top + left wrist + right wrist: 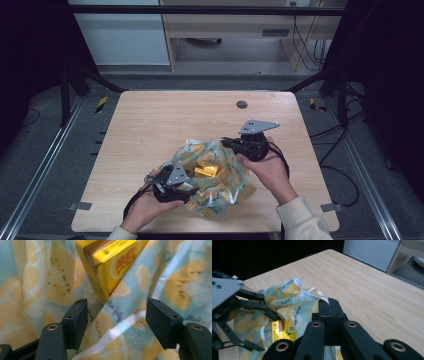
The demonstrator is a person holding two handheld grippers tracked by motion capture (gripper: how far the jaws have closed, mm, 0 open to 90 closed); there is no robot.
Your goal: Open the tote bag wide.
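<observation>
Resting on the wooden table [150, 125], near its front edge: a fruit-print bag [220, 185] with a yellow carton [206, 171] lying in its open mouth.

Reaching in from the bag's front-left side: the left hand [145, 207], palm up, carrying the left gripper [117, 322] low and level, aiming into the fabric. Jaws standing apart, released, pads pressing on nothing; only loose cloth lying between them, the carton's corner hanging just beyond the tips.

Coming in from the bag's right side: the right hand [270, 170], wrist bent inward, carrying the right gripper [329, 306] against the bag's upper right rim. Jaws clenched tight, pinching the bag's white-edged rim [322, 299] and holding that edge up.

Lying beyond the bag, toward the table's far edge: a small dark round cap [242, 104]. Nothing standing between the left gripper and the carton but folds of bag cloth.
</observation>
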